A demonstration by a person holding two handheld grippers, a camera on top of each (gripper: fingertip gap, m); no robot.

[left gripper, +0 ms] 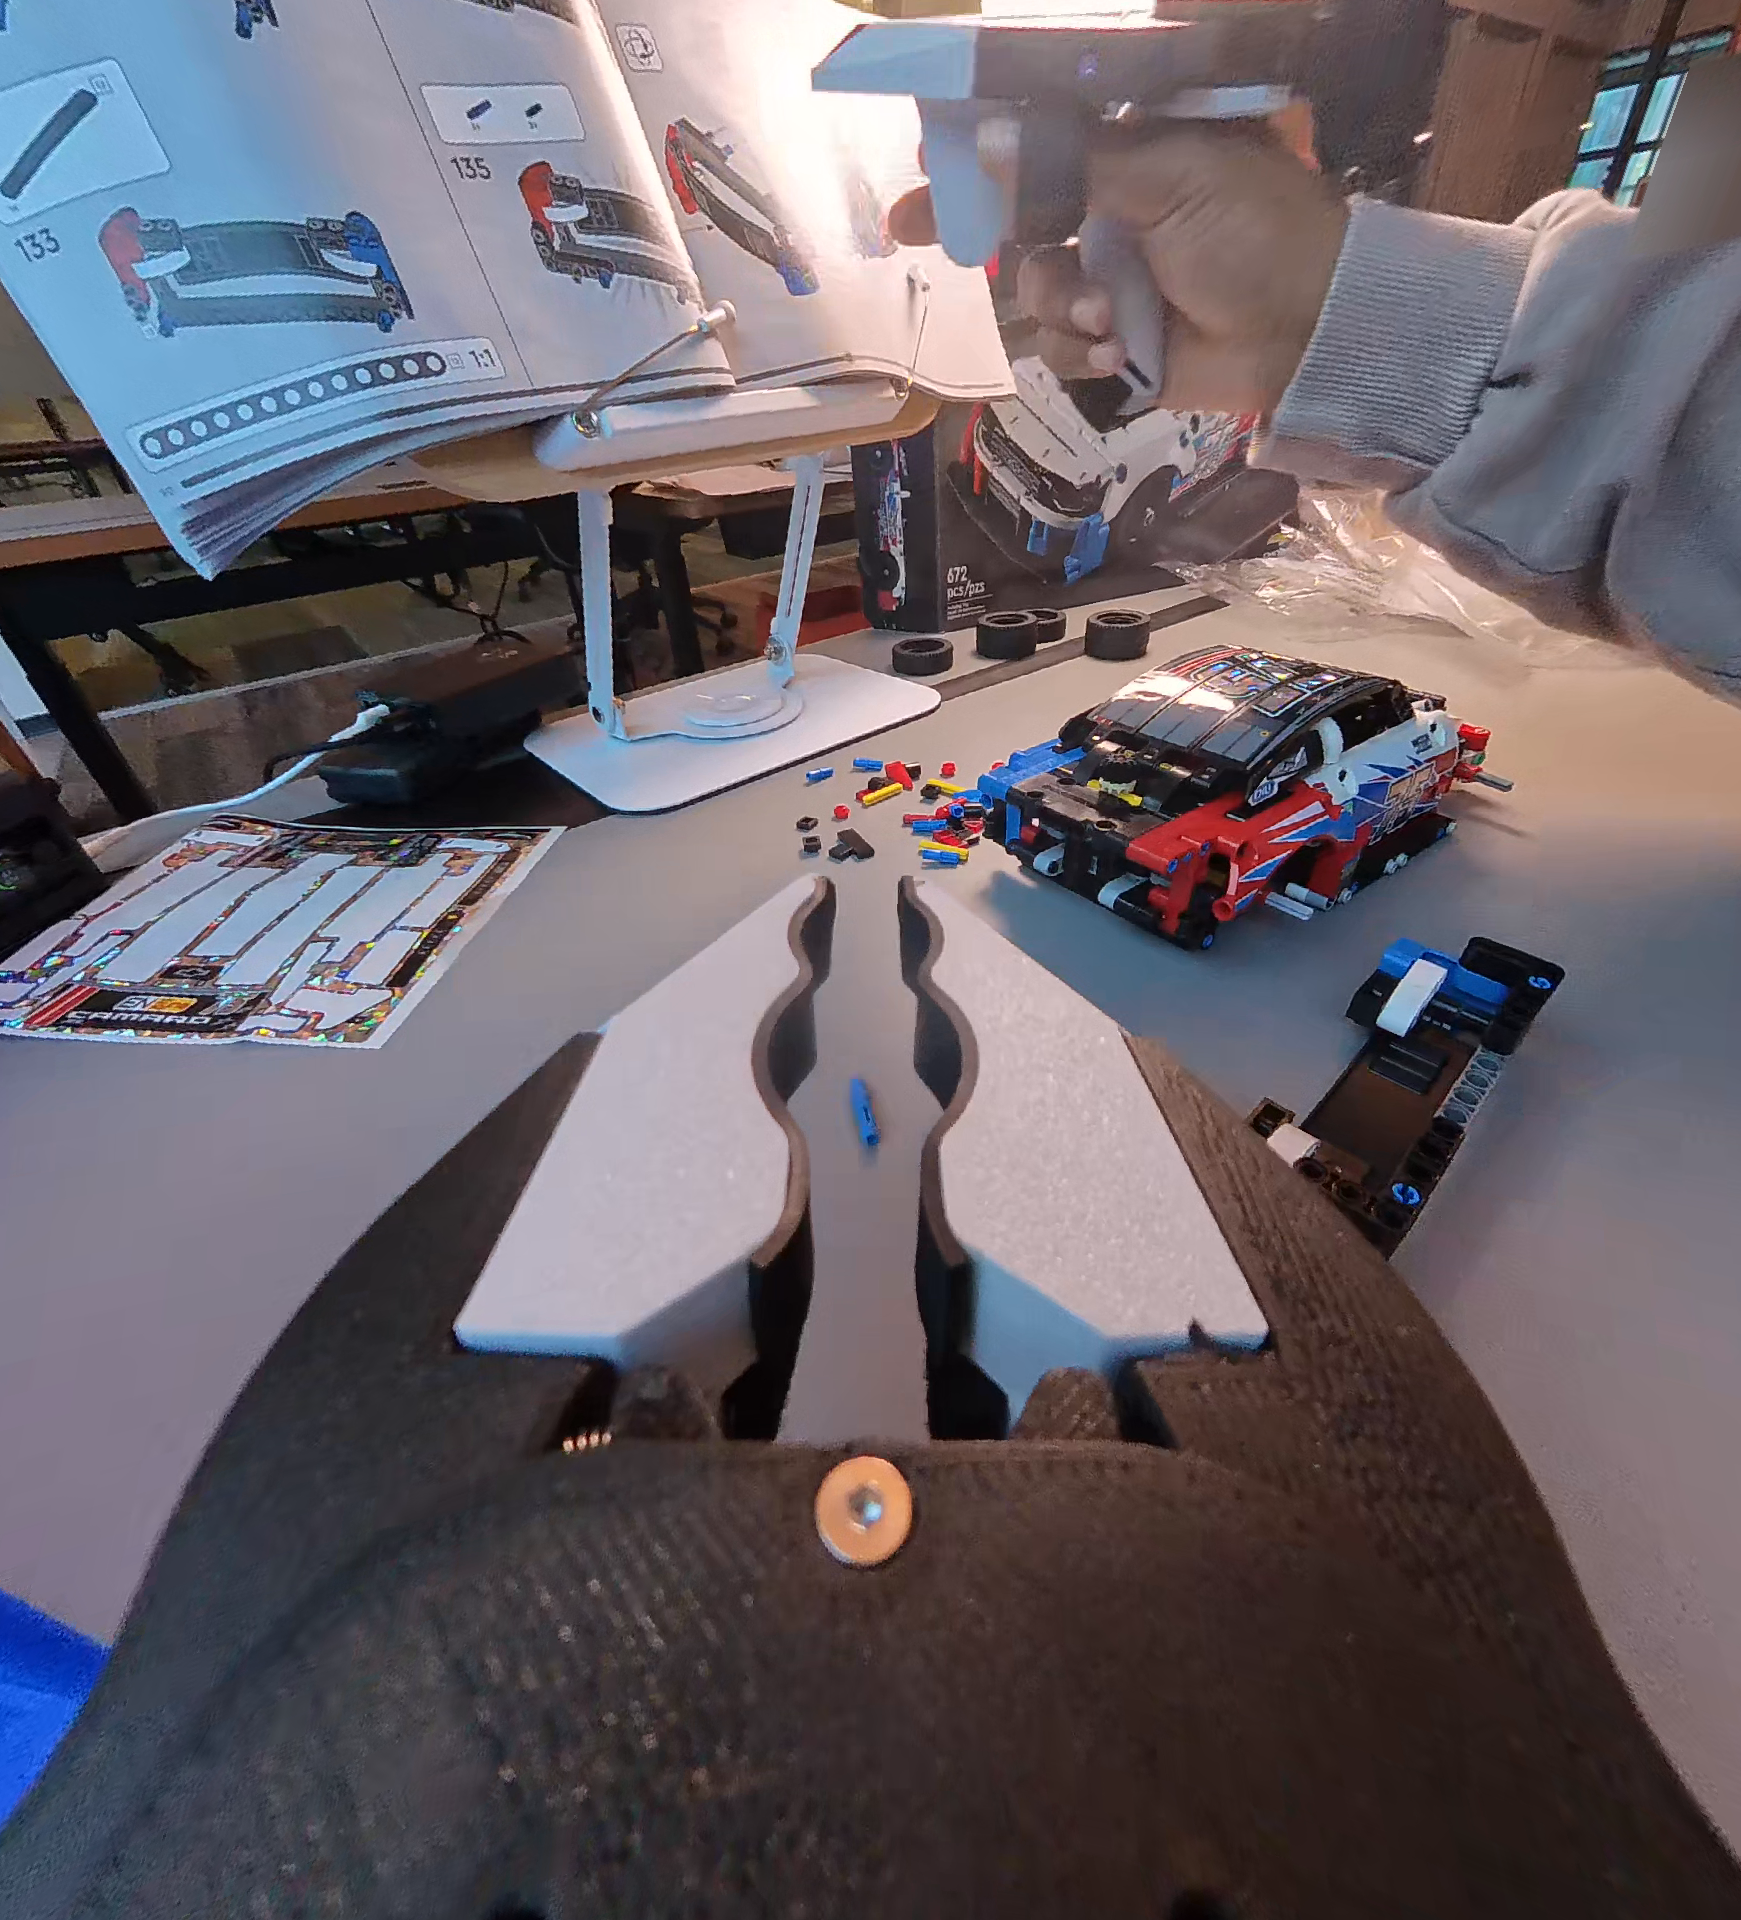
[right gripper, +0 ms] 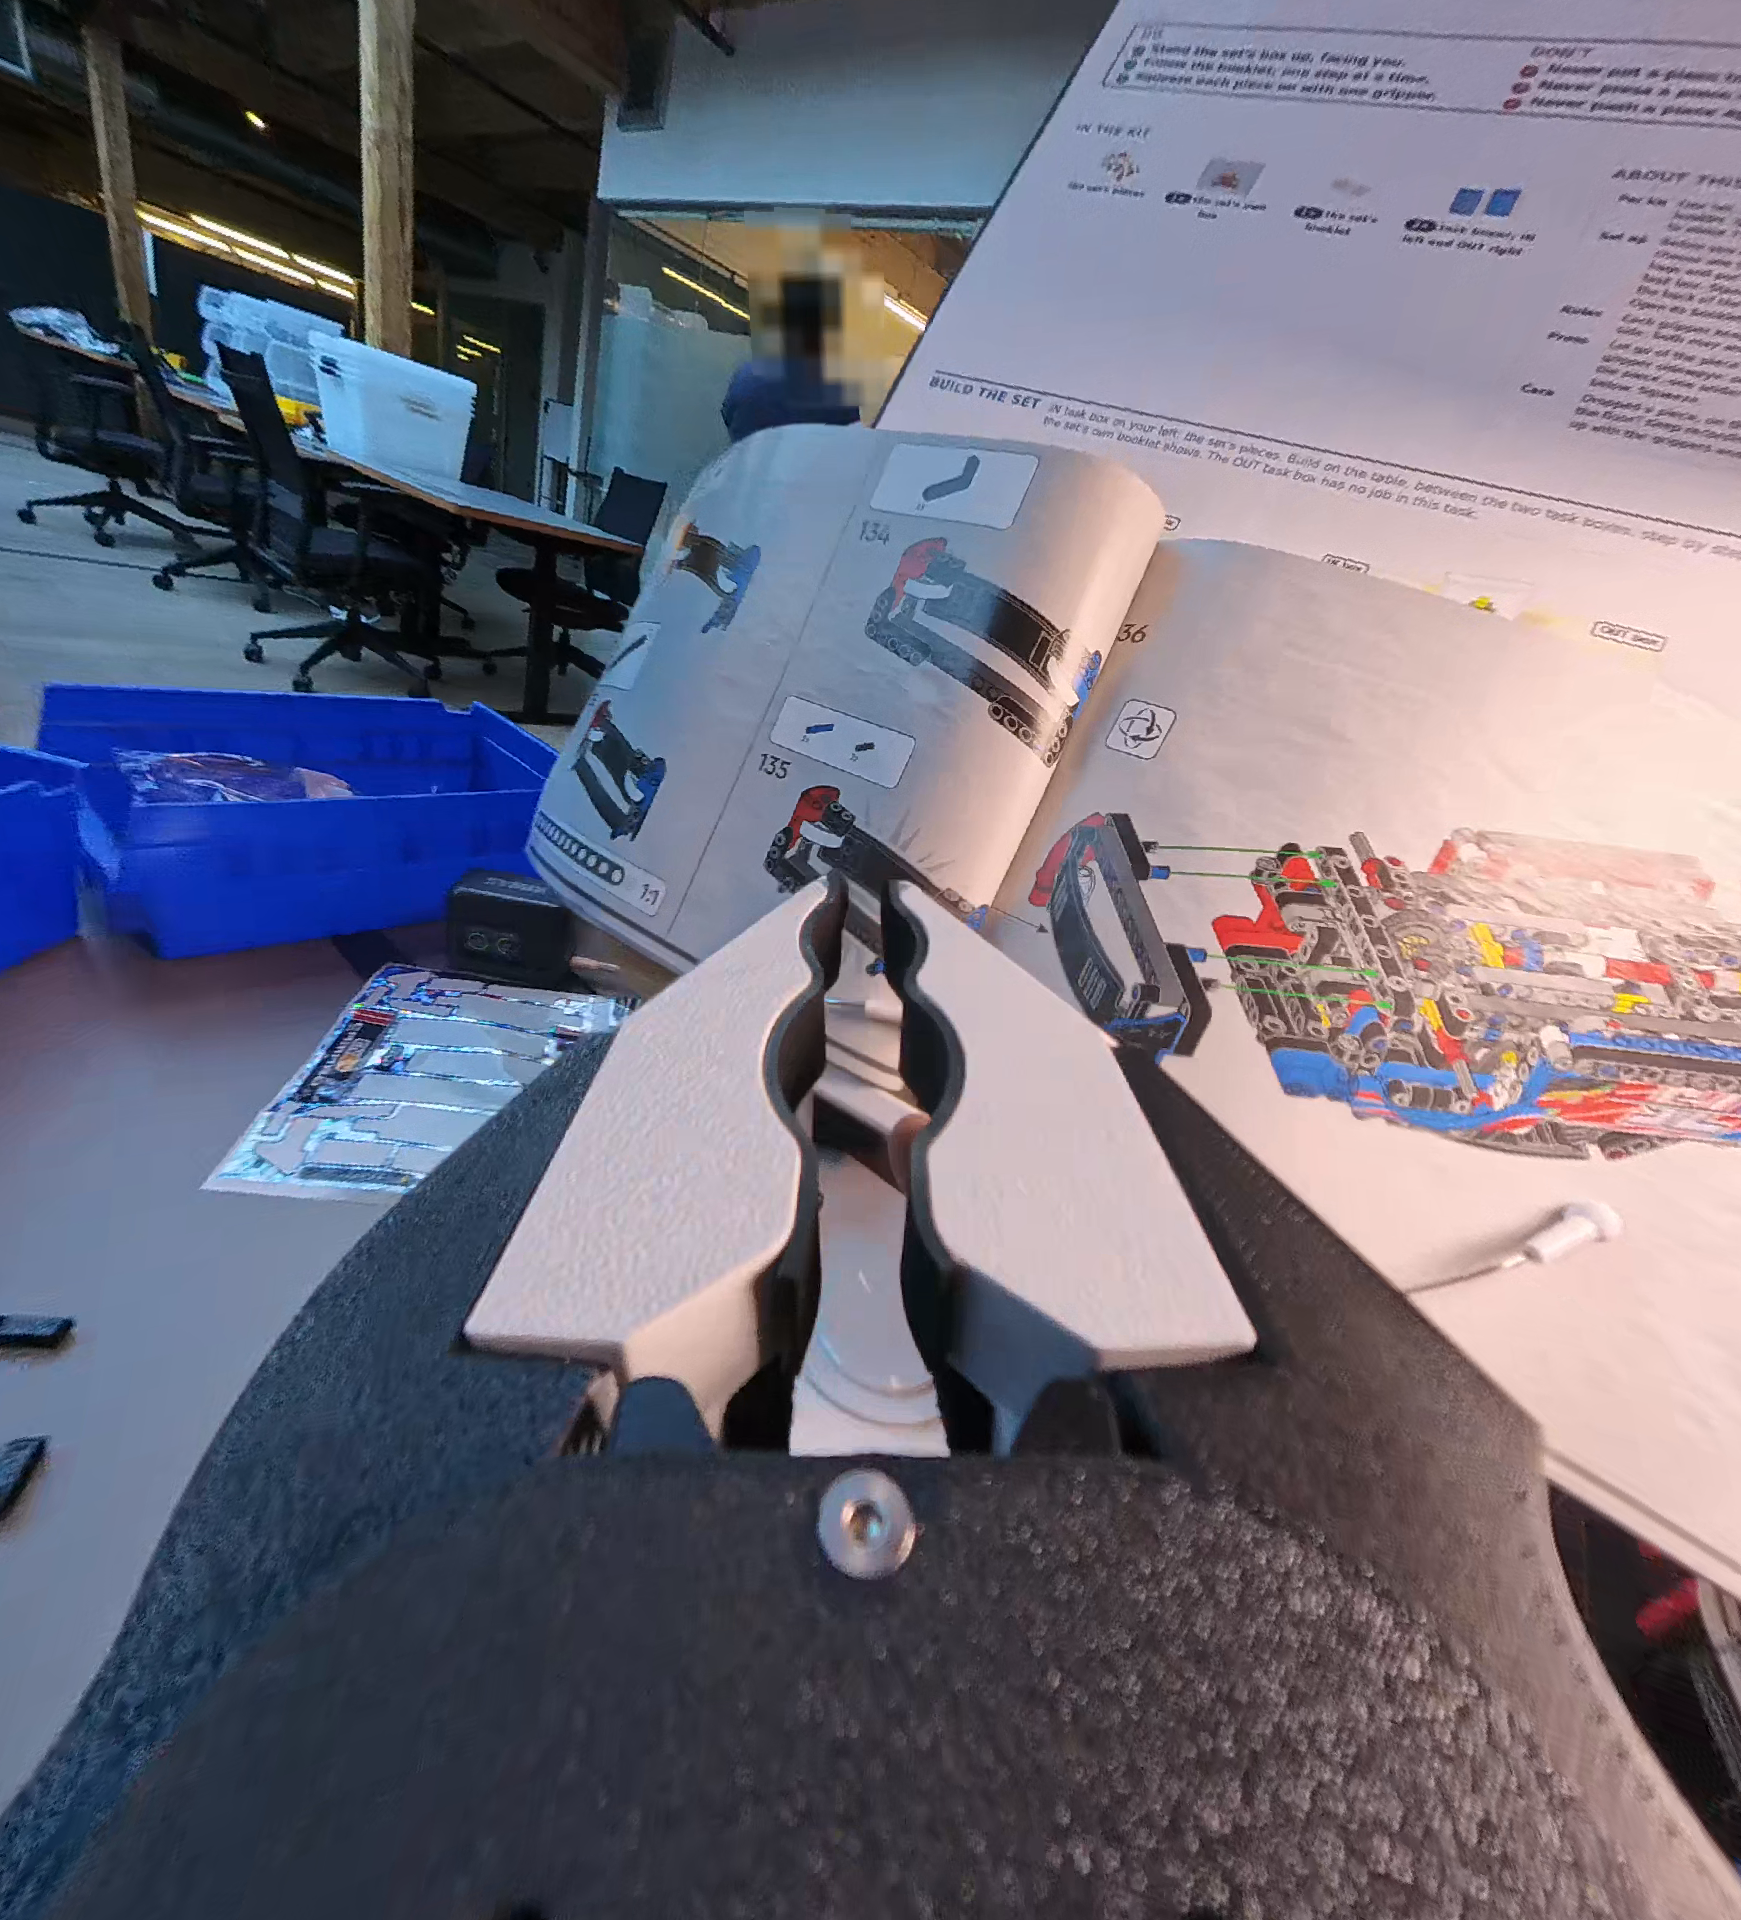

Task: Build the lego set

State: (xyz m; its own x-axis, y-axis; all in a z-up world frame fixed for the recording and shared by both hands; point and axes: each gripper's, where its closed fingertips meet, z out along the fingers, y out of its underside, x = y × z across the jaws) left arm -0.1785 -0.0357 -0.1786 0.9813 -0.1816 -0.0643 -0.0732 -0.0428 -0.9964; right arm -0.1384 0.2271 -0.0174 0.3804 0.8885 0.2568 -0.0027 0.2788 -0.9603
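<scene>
Build looks well advanced, judging by the table. Car body (left gripper: 1250,790) stands largely assembled on the grey table (left gripper: 222,1195): black roof, red-white-blue side panels on, wheel arches bare. Four black tyres (left gripper: 1011,632) sit loose in front of the set's box (left gripper: 1074,509), so wheels are not yet fitted. A separate black-and-blue sub-assembly (left gripper: 1417,1081) lies near the car, apart from it, not yet joined. Small scatter of loose pins and parts (left gripper: 897,810) lies just left of the car's nose. Sticker sheet (left gripper: 242,935) looks mostly stripped. Left gripper (left gripper: 866,894) hovers low over the table, fingers slightly parted and holding nothing; a single blue pin (left gripper: 863,1110) lies on the table between them, untouched. Right gripper (right gripper: 858,888) is raised at the instruction booklet (right gripper: 1313,790) on its white stand (left gripper: 720,717), fingers narrowly apart, nothing clearly gripped; whether a page edge is touched, cannot tell. Remaining, in my estimate: finish sub-assembly, mount it, fit wheels.
</scene>
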